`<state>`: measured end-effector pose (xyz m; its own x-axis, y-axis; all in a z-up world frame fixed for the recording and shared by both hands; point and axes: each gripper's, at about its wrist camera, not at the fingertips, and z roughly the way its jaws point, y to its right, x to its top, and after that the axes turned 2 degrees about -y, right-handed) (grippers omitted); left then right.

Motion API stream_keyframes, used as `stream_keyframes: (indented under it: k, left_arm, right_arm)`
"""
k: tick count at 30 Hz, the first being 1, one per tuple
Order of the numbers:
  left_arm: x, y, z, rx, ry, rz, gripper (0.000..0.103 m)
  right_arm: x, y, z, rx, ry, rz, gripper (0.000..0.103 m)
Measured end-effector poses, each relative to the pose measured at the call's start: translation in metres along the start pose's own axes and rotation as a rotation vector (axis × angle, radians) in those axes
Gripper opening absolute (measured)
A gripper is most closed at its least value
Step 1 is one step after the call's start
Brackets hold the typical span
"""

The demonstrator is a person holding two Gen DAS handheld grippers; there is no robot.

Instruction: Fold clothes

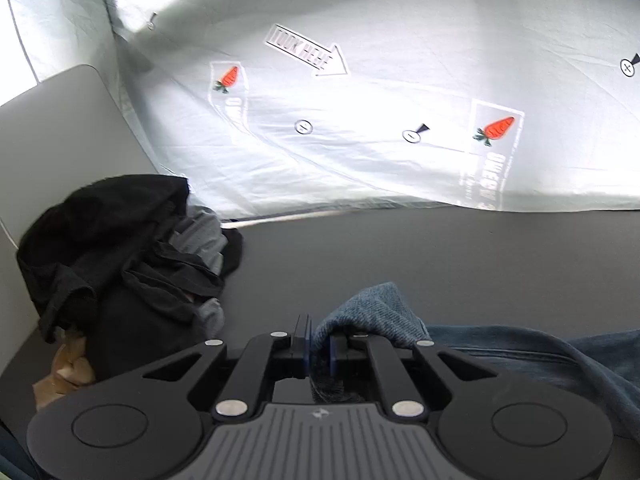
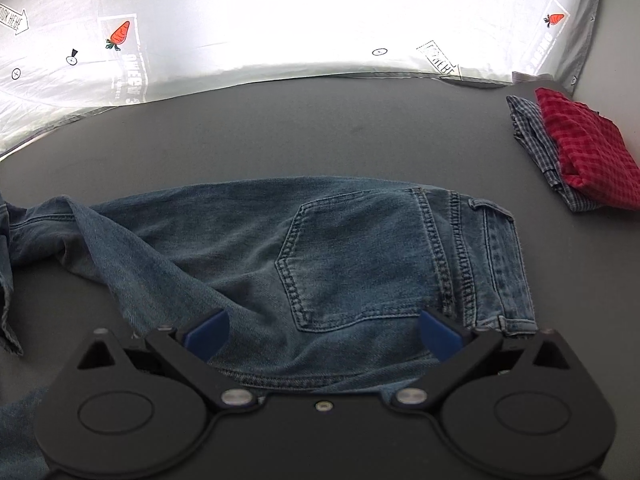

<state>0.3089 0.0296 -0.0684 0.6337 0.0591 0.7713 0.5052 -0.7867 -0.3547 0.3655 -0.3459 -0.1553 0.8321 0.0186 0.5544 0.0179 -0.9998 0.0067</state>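
Note:
A pair of blue jeans (image 2: 340, 248) lies on the dark grey table (image 2: 280, 128), back pocket up, waistband to the right, legs trailing left. My right gripper (image 2: 320, 330) is open, its blue pads spread just above the jeans' seat near the waistband. My left gripper (image 1: 319, 346) is shut on a bunched fold of the jeans (image 1: 372, 312), which rises between the pads and trails off to the right in the left wrist view.
A heap of dark and grey clothes (image 1: 128, 256) sits at the table's left, with something tan (image 1: 68, 368) under it. Folded red checked (image 2: 588, 152) and blue plaid (image 2: 536, 136) clothes lie at the right. A white printed sheet (image 1: 360, 100) hangs behind the table.

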Motion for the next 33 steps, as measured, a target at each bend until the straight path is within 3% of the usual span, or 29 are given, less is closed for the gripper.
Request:
stream_keyframes:
  k: [3, 5, 8, 10, 11, 12, 13, 15, 19, 24, 29, 33]
  left_arm:
    - [0.009, -0.055, -0.006, 0.222, 0.02, -0.038, 0.013]
    - [0.006, -0.087, 0.0, 0.336, -0.034, -0.121, 0.021]
    - [-0.008, -0.116, 0.008, 0.394, -0.181, -0.214, 0.041]
    - [-0.019, -0.121, -0.001, 0.28, -0.21, -0.312, 0.051]
    - [-0.024, -0.119, -0.006, 0.207, -0.214, -0.36, 0.062]
    - [-0.027, -0.112, -0.01, 0.132, -0.211, -0.384, 0.074]
    - [-0.028, -0.101, -0.014, 0.067, -0.195, -0.377, 0.078]
    - [-0.024, -0.074, -0.02, -0.034, -0.17, -0.337, 0.08]
    - [-0.004, -0.006, -0.018, -0.166, -0.153, -0.22, 0.08]
    - [0.015, 0.047, -0.031, -0.355, -0.12, -0.166, 0.08]
    - [0.01, 0.073, -0.038, -0.445, -0.171, -0.17, 0.083]
    - [0.001, 0.084, -0.04, -0.426, -0.216, -0.144, 0.083]
  right_arm:
    - [-0.002, 0.001, 0.001, -0.002, -0.006, -0.011, 0.102]
    - [-0.003, 0.002, 0.001, -0.003, -0.009, -0.016, 0.102]
    - [-0.003, 0.006, 0.001, -0.009, -0.007, -0.014, 0.102]
    - [-0.002, 0.01, 0.002, -0.023, -0.002, -0.014, 0.102]
    - [-0.002, 0.013, 0.002, -0.034, 0.002, -0.015, 0.102]
    - [-0.001, 0.015, 0.003, -0.047, 0.006, -0.015, 0.102]
    - [0.001, 0.019, 0.004, -0.059, 0.009, -0.013, 0.102]
    - [0.006, 0.028, 0.007, -0.081, 0.015, -0.009, 0.102]
    - [0.019, 0.053, 0.02, -0.133, 0.04, 0.018, 0.102]
    - [0.037, 0.096, 0.057, -0.163, 0.03, 0.096, 0.102]
    - [0.048, 0.132, 0.106, -0.123, -0.008, 0.136, 0.1]
    - [0.051, 0.136, 0.12, -0.062, -0.051, 0.169, 0.085]
